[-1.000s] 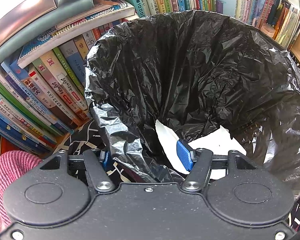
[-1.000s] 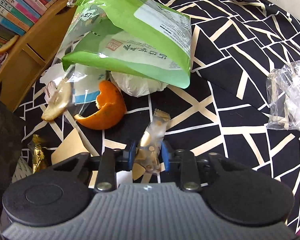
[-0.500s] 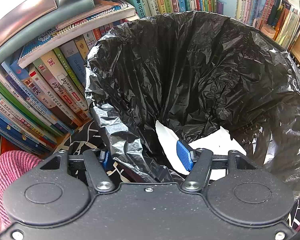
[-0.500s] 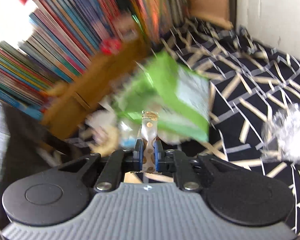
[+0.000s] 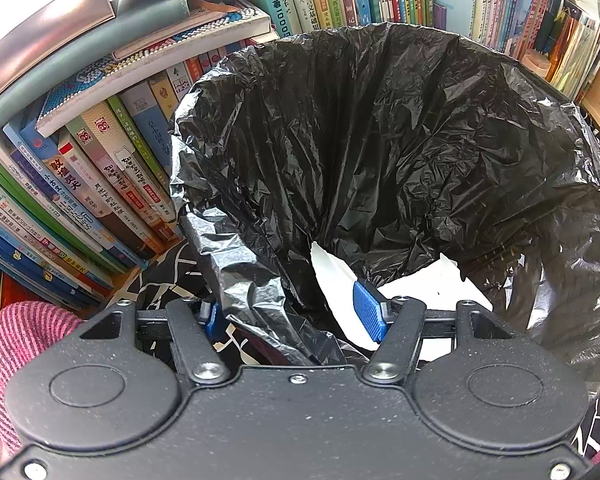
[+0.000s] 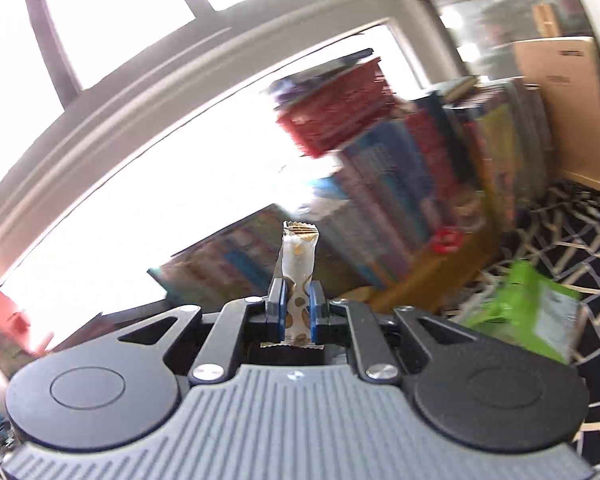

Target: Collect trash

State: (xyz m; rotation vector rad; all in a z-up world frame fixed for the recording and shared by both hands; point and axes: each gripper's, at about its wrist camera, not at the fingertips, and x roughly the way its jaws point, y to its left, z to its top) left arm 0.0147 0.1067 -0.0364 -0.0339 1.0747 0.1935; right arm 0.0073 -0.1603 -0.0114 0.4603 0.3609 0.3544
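Right now the right claw [image 6: 296, 312] is squeezed tight on a small snack wrapper [image 6: 298, 280]. The wrapper is see-through with gold dots, and it stands up tall between the two blue pads, its long side pointing straight out ahead of the claw. A short bit of it hangs out behind the pads too.

The left claw [image 5: 292, 316] is clamped on the near edge of a black trash bag [image 5: 380, 160]. One pad is outside the bag and the other is inside, with a thick fold of plastic between them. That keeps the bag's mouth wide open just in front of this claw. Some white paper [image 5: 420, 284] lies down inside the bag, close to the inner pad.

The big thing for the next move is where the bag is from the wrapper. The right claw's view does not show the bag's mouth, so I cannot tell just how far off it is. I think the wrapper has to be carried over that open mouth and let go above it.

Ahead of the right claw are rows of books [image 6: 400, 168] and a bright window [image 6: 140, 80]. Lower down to its right is a black cloth with pale lines [image 6: 572, 232], with a green packet [image 6: 528, 304] lying on it. More books [image 5: 100, 184] stand past the bag.
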